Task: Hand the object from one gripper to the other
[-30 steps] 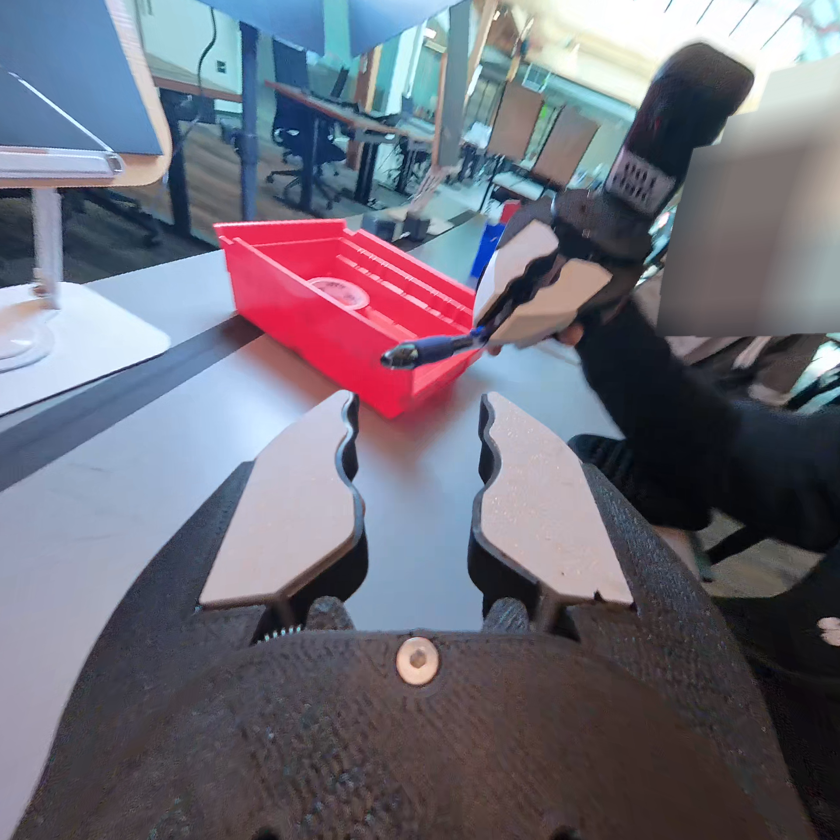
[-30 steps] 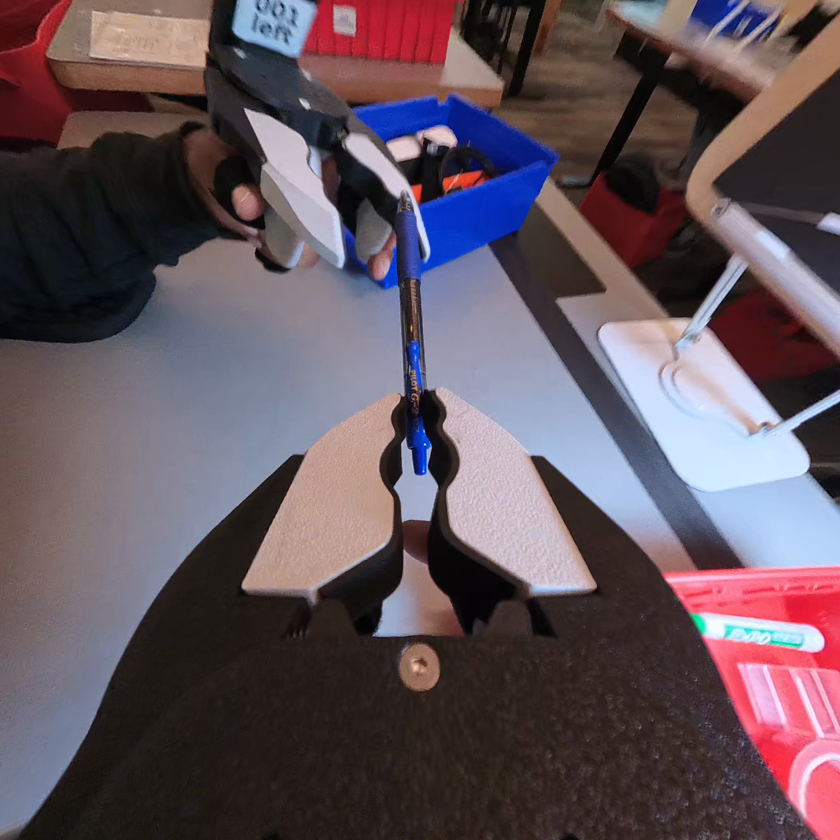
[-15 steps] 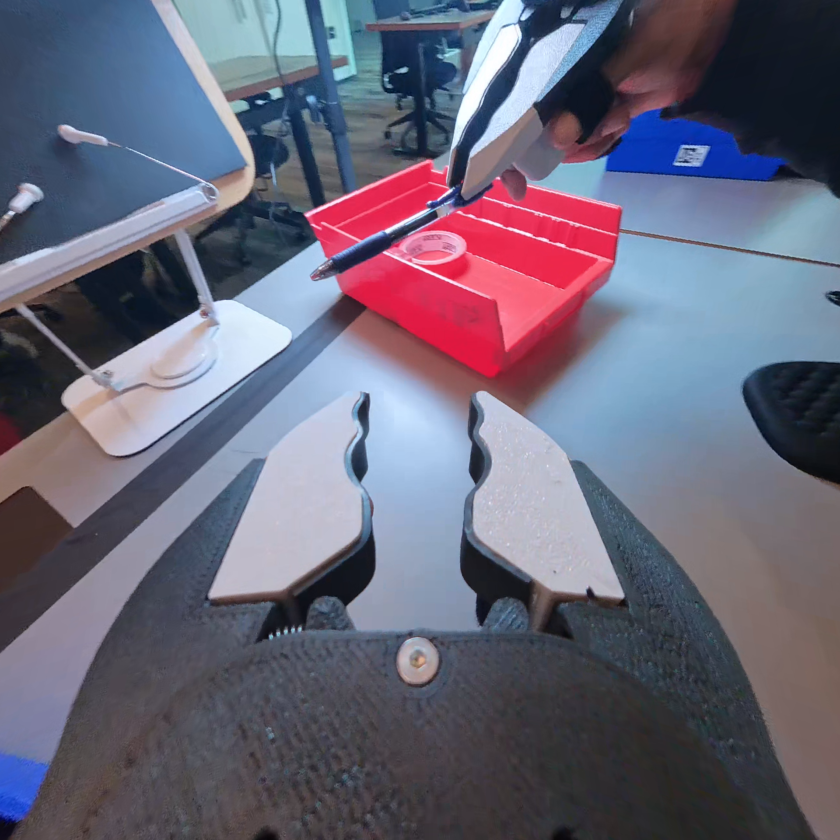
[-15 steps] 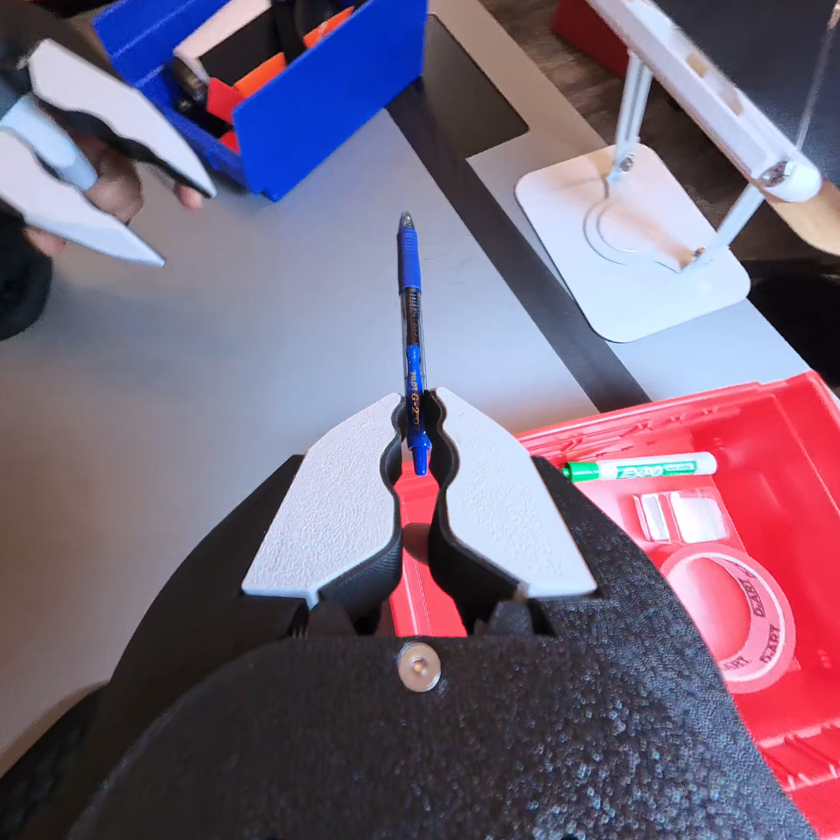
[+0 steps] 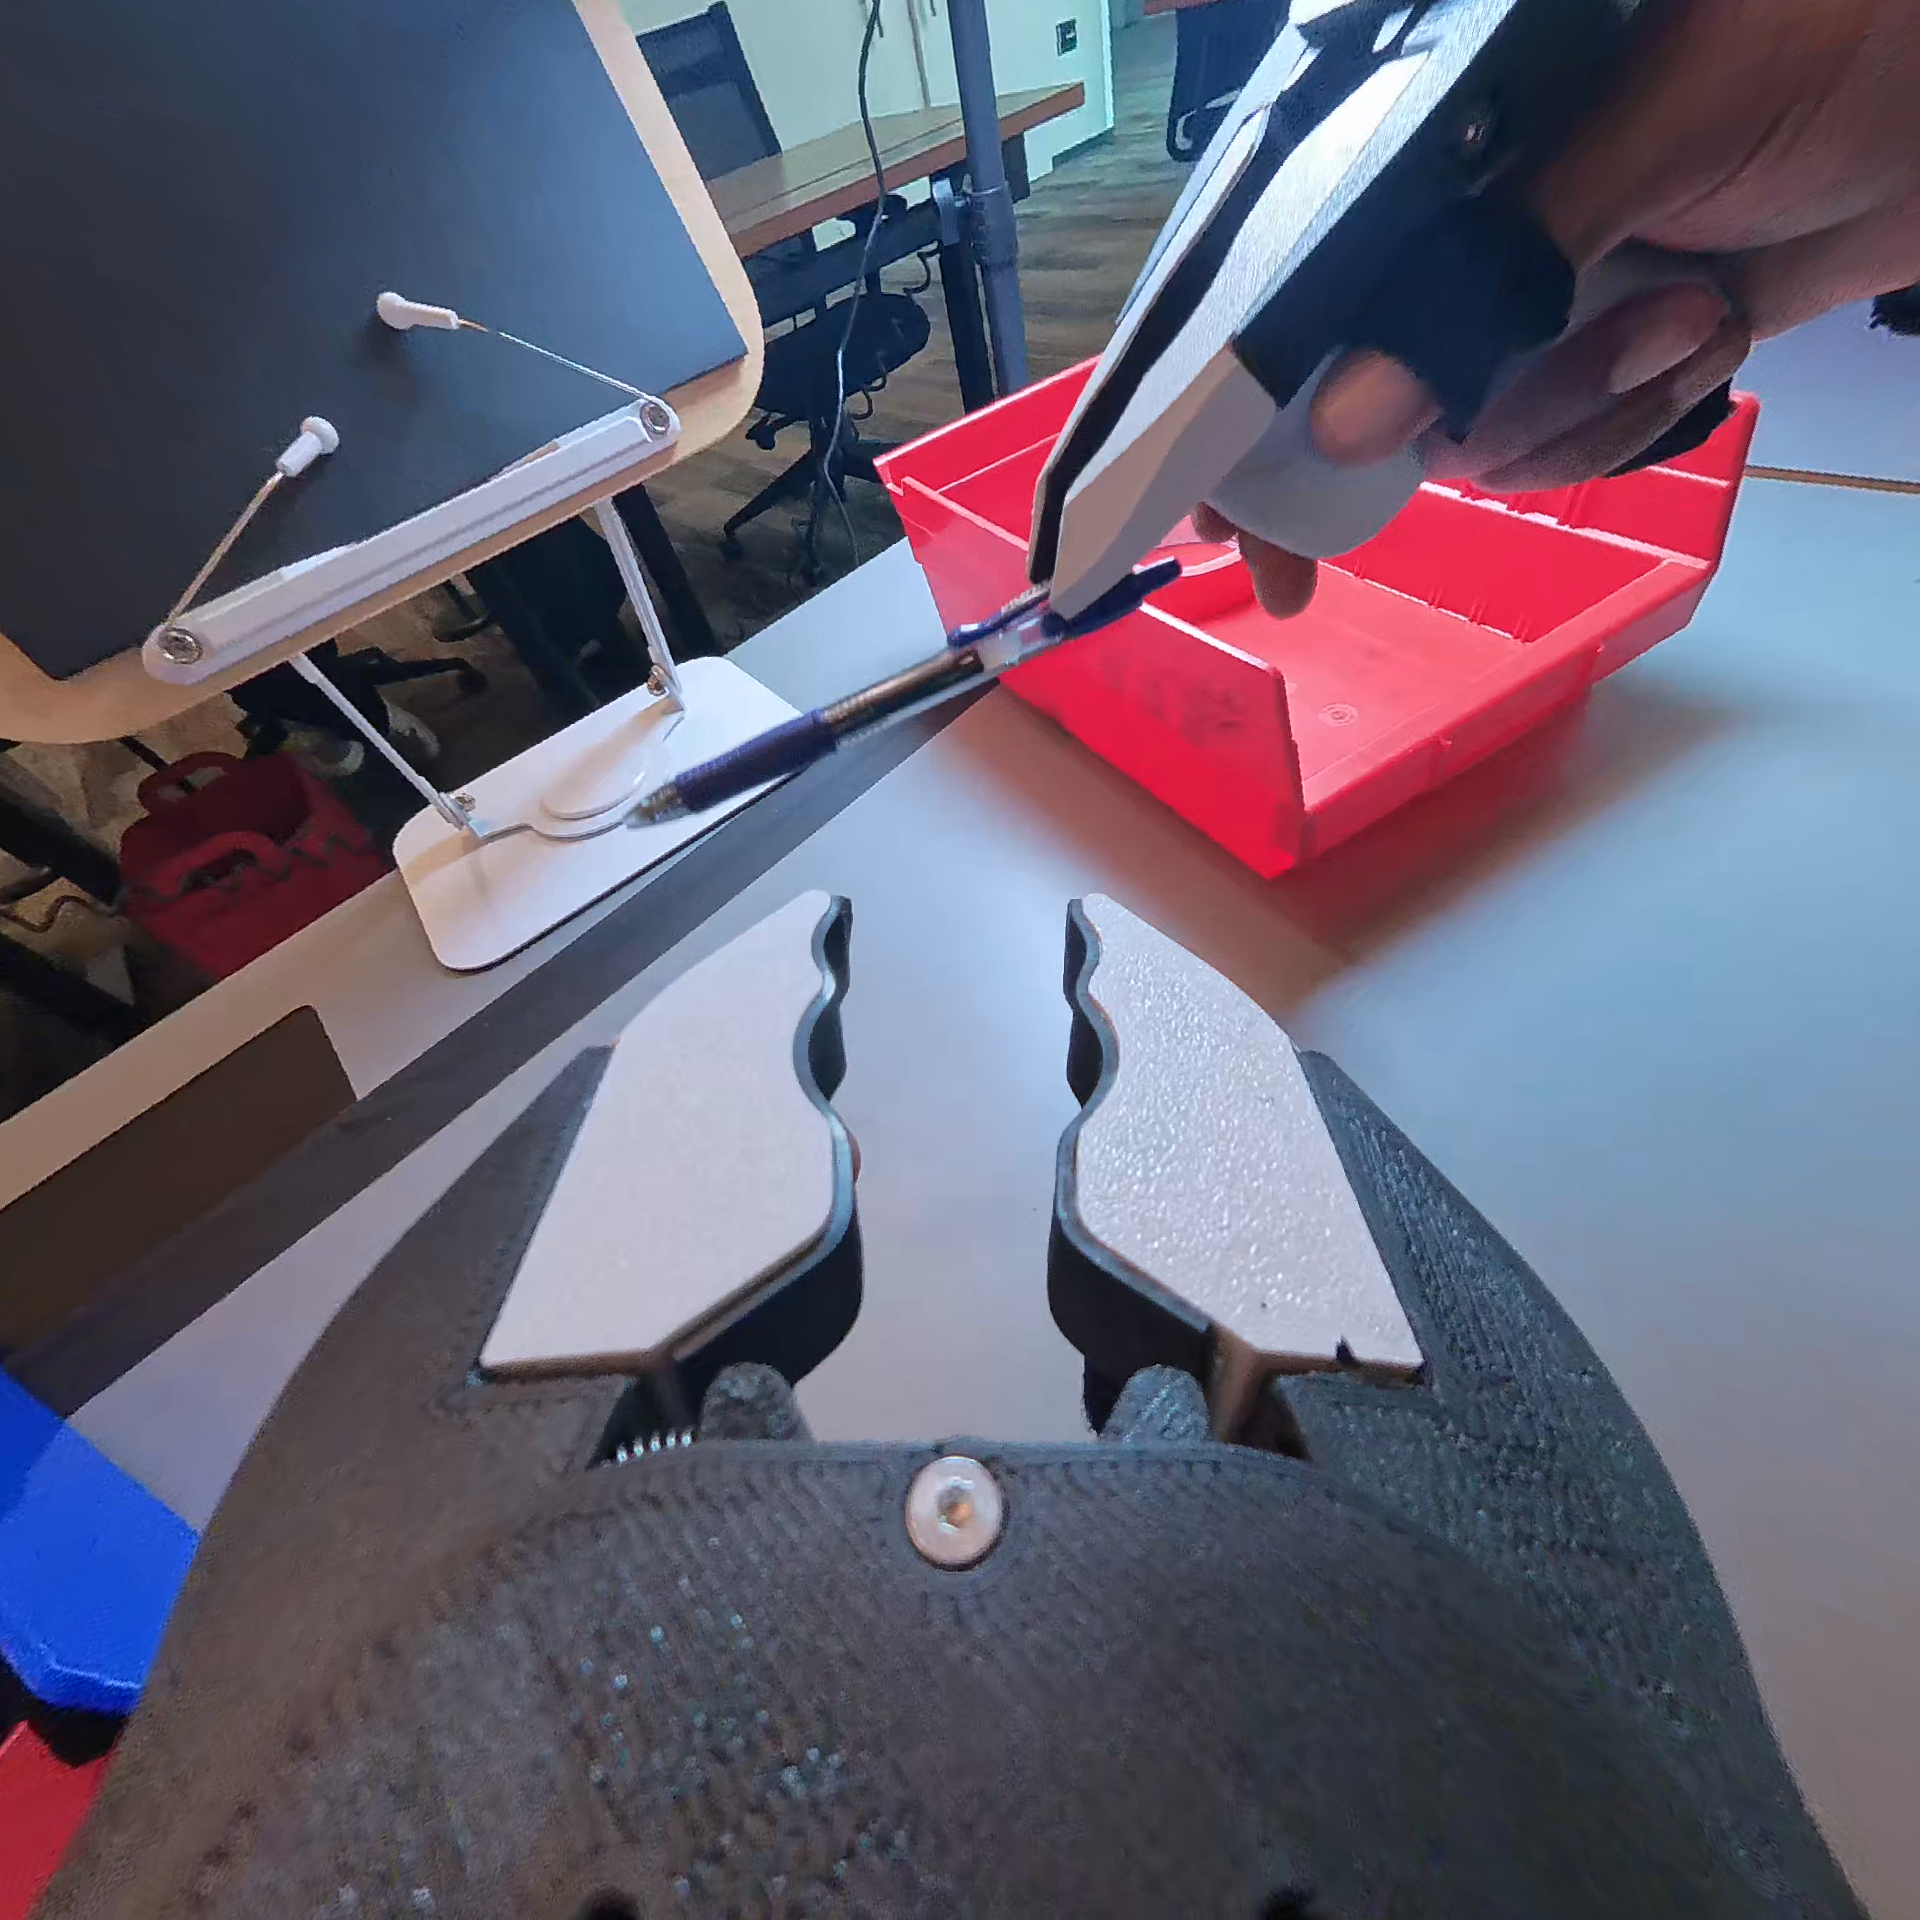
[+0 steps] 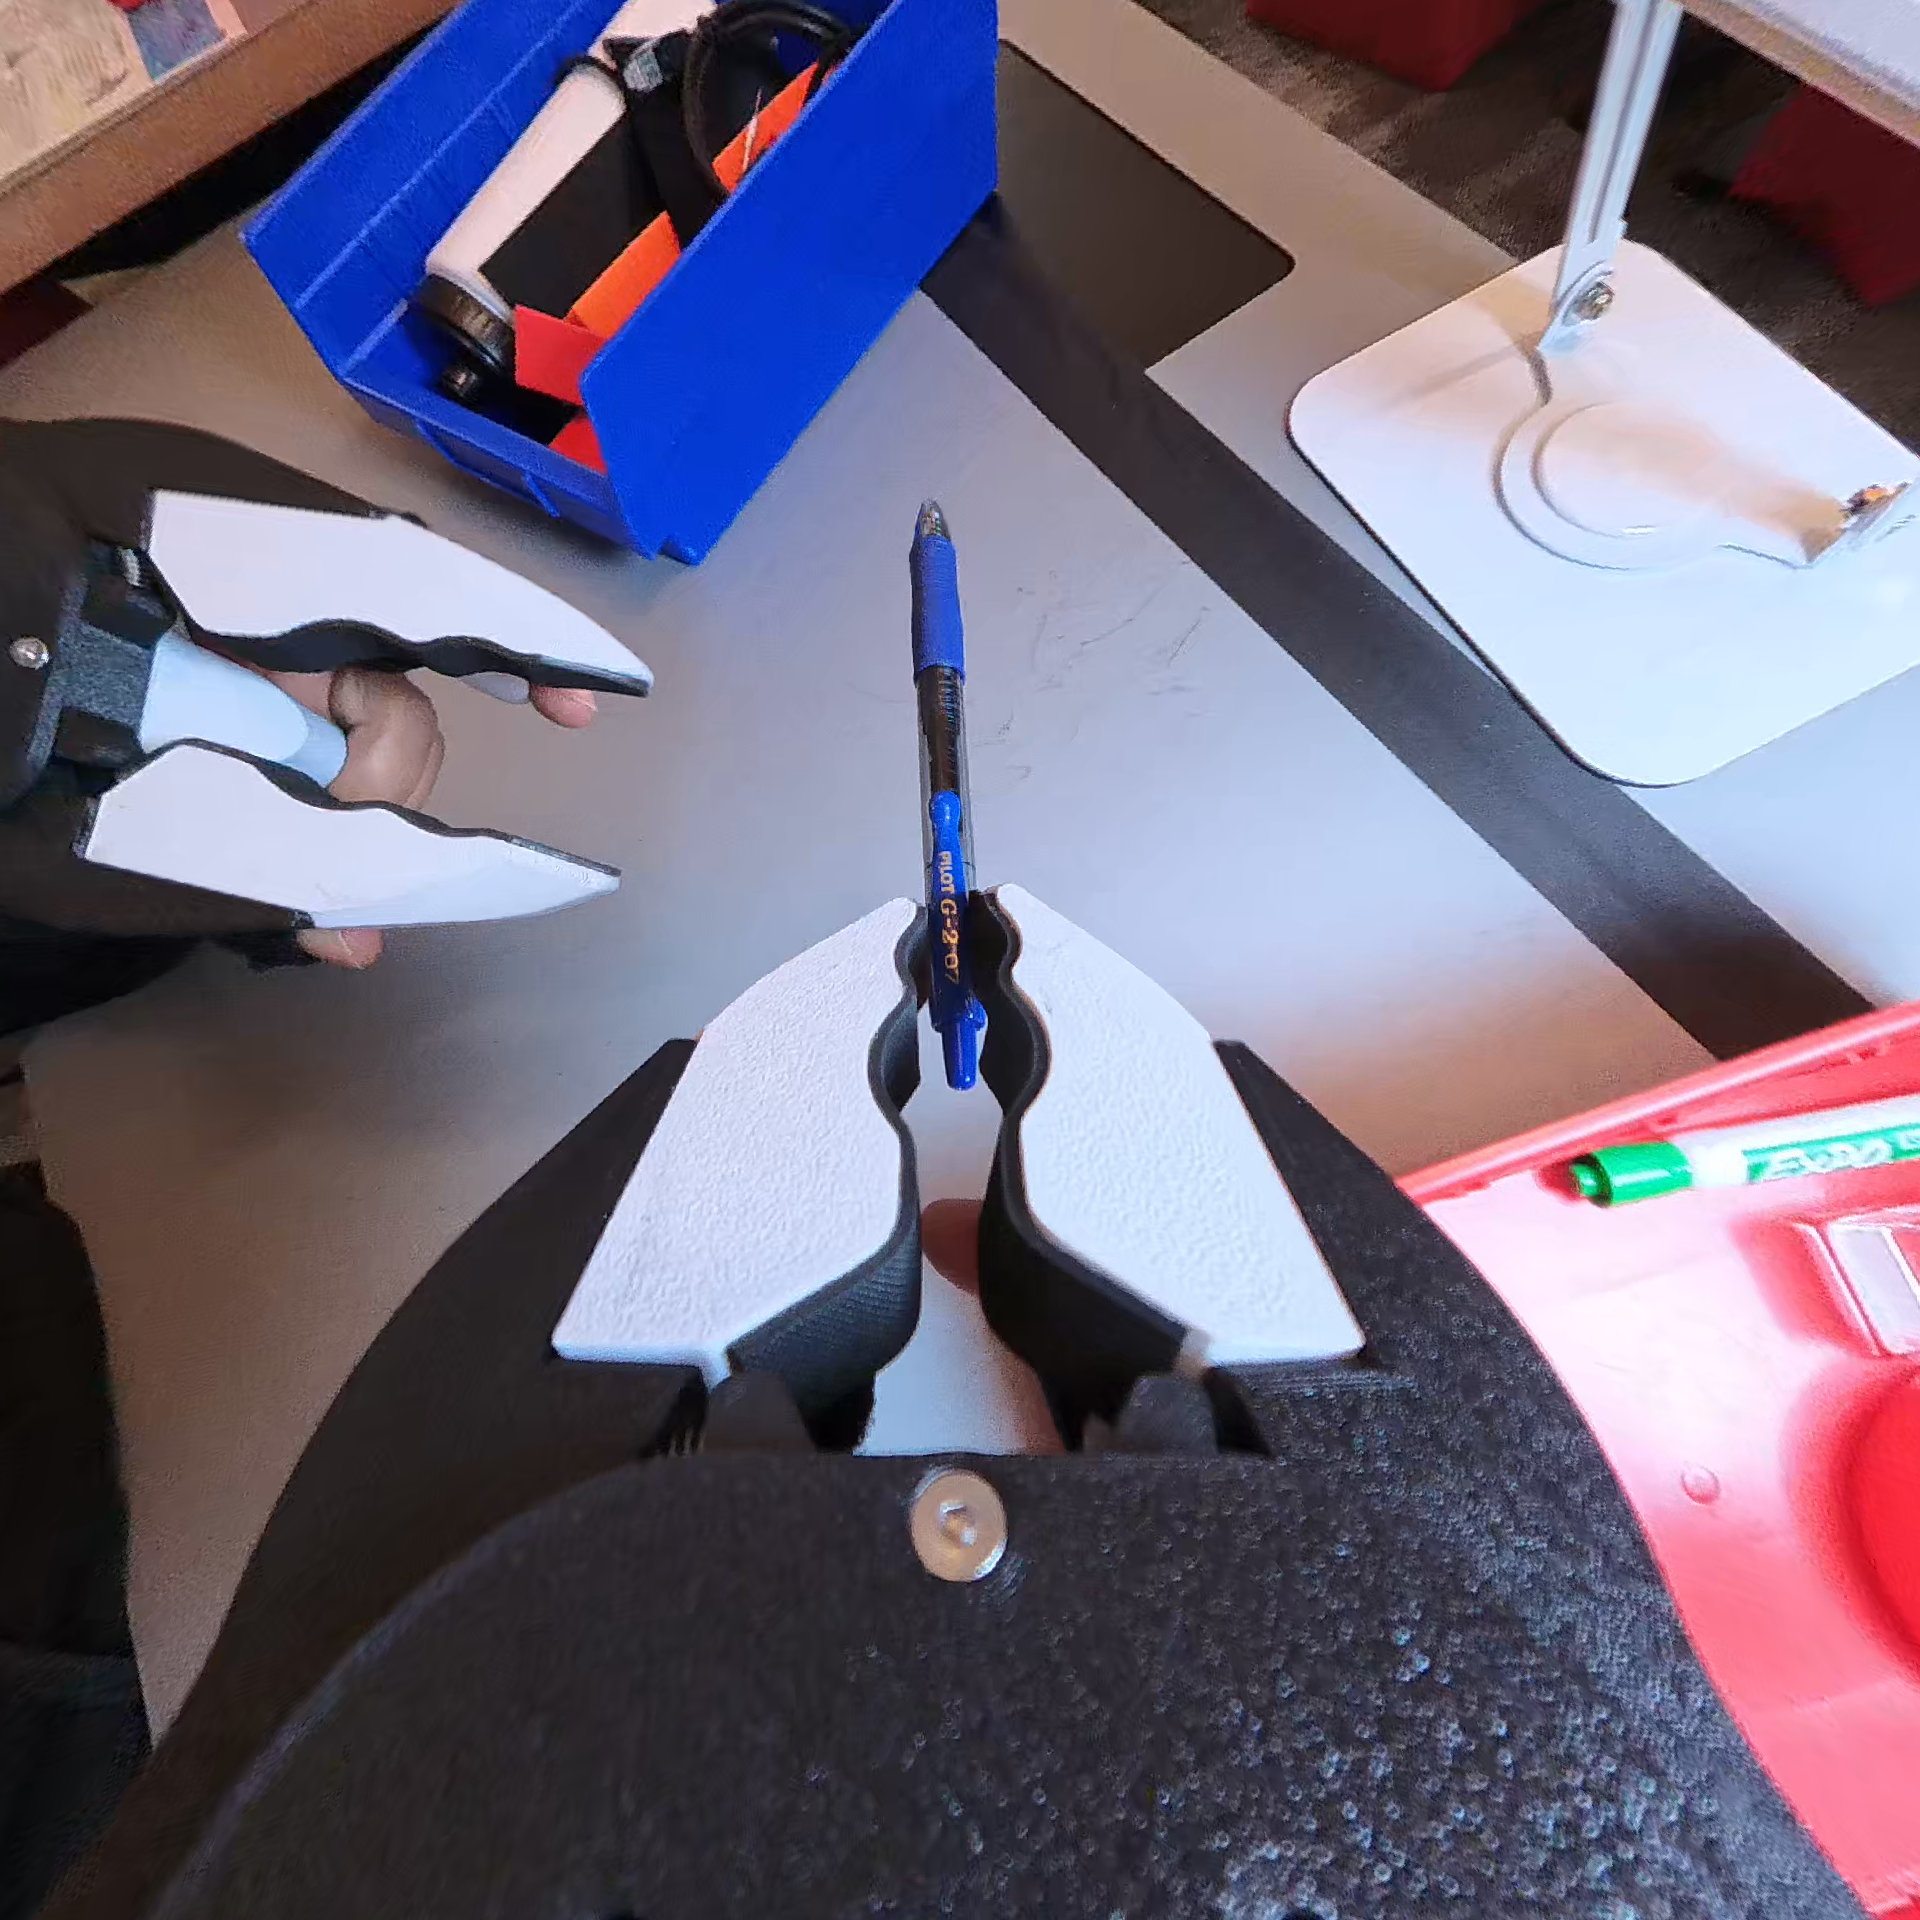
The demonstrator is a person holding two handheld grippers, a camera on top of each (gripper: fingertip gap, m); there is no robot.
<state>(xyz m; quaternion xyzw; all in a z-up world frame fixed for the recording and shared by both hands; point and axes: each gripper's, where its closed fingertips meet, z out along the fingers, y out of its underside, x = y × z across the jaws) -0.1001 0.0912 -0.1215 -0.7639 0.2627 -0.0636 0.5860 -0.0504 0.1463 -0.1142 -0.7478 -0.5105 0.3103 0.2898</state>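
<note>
The pen [image 6: 943,790] now belongs wholly to the right gripper [image 6: 951,914], whose fingers are closed on its clip end, with the barrel and tip sticking out ahead over the bare grey desk [image 6: 1195,852]. A second ago the left gripper [image 6: 613,790] was up at the pen's far end. Half a second ago it had already let go and pulled aside, and now it sits lower and well apart to the left of the pen, jaws spread wide and holding nothing. In the left wrist view the same empty gap shows between the left gripper's [image 5: 951,935] fingers, with the desk visible through it, while the right gripper [image 5: 1049,603] has swung closer, carrying the pen [image 5: 821,727] in the air just in front of the red bin [image 5: 1288,769] near the desk's far edge.

I read this as the handover being complete: only one gripper touches the pen and the other is clear. The grip is near one end, so the long free length could pivot if bumped. The blue bin [image 6: 790,312] stands beyond the pen tip, and the white stand base [image 6: 1662,644] lies at the desk's right edge.
</note>
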